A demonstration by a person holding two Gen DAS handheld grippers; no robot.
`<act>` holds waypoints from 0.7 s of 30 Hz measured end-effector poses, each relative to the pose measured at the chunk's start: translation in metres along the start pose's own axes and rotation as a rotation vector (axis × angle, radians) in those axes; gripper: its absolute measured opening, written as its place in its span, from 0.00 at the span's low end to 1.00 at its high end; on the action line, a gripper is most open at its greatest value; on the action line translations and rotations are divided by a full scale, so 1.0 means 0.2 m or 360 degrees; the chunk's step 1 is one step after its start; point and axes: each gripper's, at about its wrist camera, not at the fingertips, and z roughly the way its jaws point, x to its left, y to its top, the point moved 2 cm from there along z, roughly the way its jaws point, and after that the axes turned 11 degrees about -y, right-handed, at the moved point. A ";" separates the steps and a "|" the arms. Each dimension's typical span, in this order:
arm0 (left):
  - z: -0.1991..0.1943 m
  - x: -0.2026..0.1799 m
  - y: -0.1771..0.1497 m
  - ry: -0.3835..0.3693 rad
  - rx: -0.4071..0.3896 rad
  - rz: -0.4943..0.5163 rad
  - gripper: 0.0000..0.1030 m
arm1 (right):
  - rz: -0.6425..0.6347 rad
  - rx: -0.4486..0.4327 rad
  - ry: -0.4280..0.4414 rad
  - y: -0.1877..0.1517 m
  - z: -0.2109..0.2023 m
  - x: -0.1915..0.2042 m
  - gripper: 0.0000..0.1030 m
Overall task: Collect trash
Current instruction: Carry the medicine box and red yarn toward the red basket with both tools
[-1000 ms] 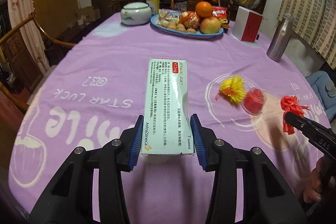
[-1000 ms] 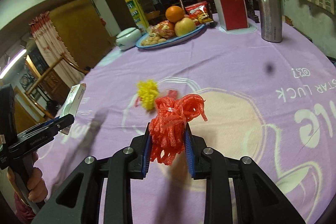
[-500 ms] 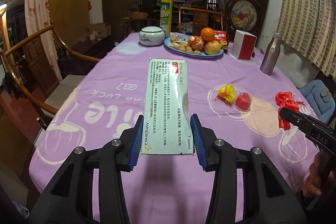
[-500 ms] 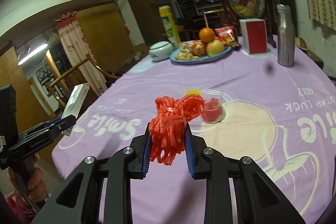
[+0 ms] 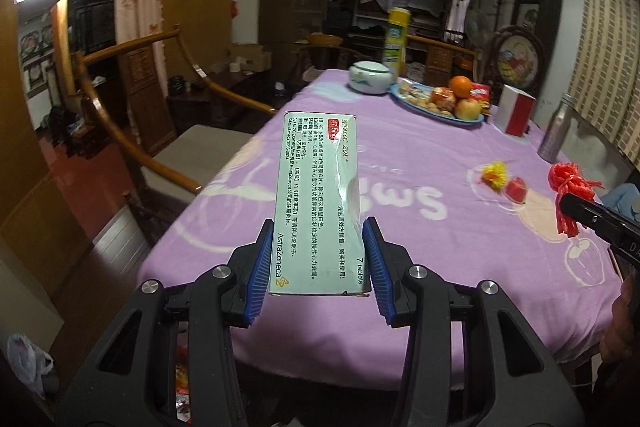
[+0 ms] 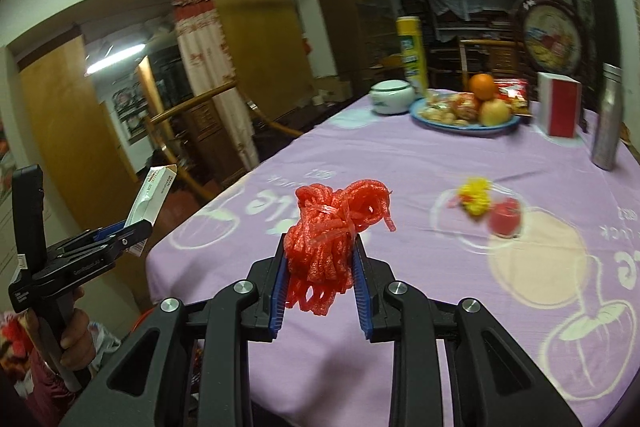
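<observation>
Both grips pulled back past table edge (image 5: 280, 355), yellow scrap (image 6: 476, 201) blurred

One medicine box (image 5: 316, 203), one red netting bundle (image 6: 332, 227), one yellow tuft (image 6: 476, 201), one bottle (image 6: 608, 115), one plate (image 6: 464, 125)

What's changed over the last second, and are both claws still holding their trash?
Both claws have pulled back from the table and risen; its near edge and the chair now show. The left claw still grips the medicine box, the right claw the red netting. The yellow netting, red cup and fruit plate stay put on the table.
</observation>
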 end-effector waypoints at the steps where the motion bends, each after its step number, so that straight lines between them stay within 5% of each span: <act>1: -0.02 0.05 -0.02 0.0020 -0.0005 -0.0019 0.43 | -0.0015 0.0008 0.0013 0.00 0.01 0.04 0.28; 11: -0.21 0.49 -0.18 0.0212 -0.0020 -0.0189 0.43 | -0.0257 0.0177 0.0228 -0.02 0.17 0.57 0.28; 21: -0.25 0.91 -0.43 0.0333 0.0099 -0.0355 0.43 | -0.0510 0.0404 0.0424 -0.15 0.32 1.17 0.28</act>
